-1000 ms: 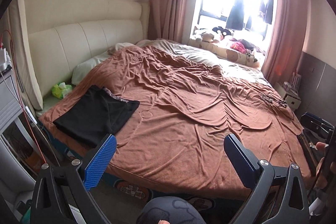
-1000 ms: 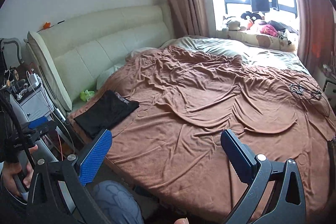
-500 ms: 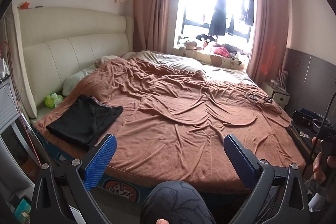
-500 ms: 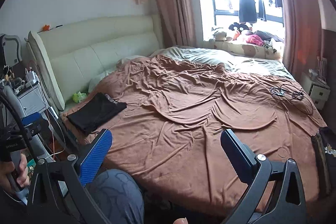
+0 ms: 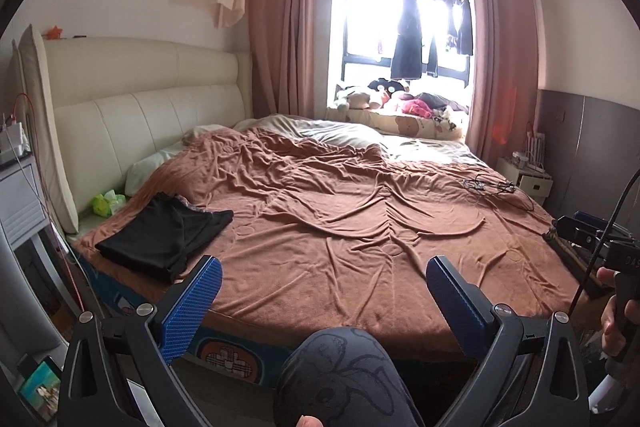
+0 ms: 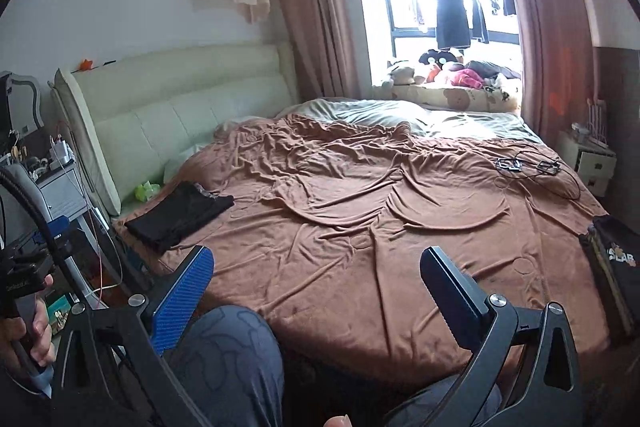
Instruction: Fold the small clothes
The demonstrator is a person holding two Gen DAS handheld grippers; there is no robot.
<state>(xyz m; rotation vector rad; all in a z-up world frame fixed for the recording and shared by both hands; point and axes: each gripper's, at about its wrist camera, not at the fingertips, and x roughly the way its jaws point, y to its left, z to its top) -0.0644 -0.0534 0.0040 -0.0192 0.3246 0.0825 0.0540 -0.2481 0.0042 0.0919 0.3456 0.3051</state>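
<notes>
1. The black garment (image 5: 166, 233) lies flat at the near left corner of the bed, close to the headboard (image 5: 144, 107) side. It sits well to the left of both tools and beyond their tips; neither touches it.
2. Its long axis seems to run from the near left edge of the bed toward the far right, with a patterned band showing at its far end.
3. The left gripper (image 5: 324, 287) has its jaws spread wide and holds nothing. The right gripper (image 6: 316, 279) is likewise wide apart and empty. Both hang off the near edge of the bed, above the person's knee (image 5: 344, 375).
4. I judge the left gripper the nearer one, so any reach would go left and forward from there.
5. A second dark piece with lettering (image 6: 618, 263) lies at the near right edge of the bed, just beside the right tool's side.
6. The surface is a rumpled brown blanket (image 5: 340, 227), soft and creased, likely to drag with the cloth.
7. Beyond it: a tangle of cables (image 5: 490, 185) at the far right, stuffed toys by the bright window (image 5: 400, 7), pink curtains.
</notes>
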